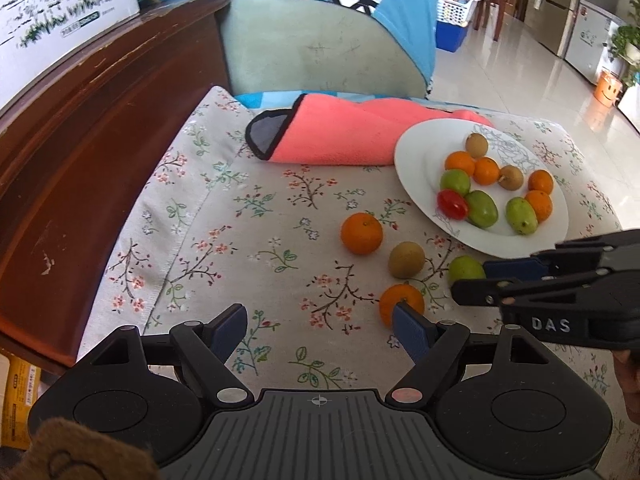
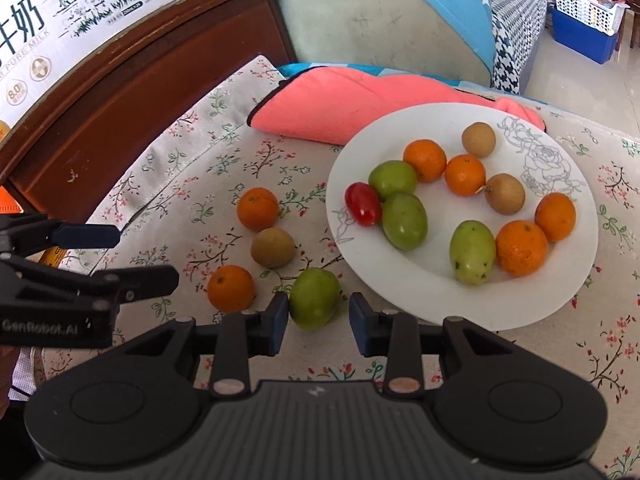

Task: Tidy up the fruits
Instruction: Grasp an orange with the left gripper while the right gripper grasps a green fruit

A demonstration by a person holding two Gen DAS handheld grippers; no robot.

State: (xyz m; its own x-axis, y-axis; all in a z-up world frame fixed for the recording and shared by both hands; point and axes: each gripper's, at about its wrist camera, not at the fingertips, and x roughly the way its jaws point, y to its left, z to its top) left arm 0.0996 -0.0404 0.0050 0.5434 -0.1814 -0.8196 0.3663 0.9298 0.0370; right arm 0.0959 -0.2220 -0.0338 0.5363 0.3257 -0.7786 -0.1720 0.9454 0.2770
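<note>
Right gripper [image 2: 318,320] is lining up on the green fruit [image 2: 314,296] at bottom centre, fingers released, nothing gripped; left gripper [image 1: 320,330] fingers spread, empty. Next: close, lift onto plate [image 2: 560,304].

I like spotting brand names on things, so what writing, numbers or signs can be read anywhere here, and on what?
"DAS": white letters on the black right gripper.
"GenRobot.AI": side of the black left gripper.
"奶", "PURE MILK", "8.0": white cardboard milk carton with cow drawings.
Smiley face: orange bucket.
Smaller carton print: too blurred to read.
</note>
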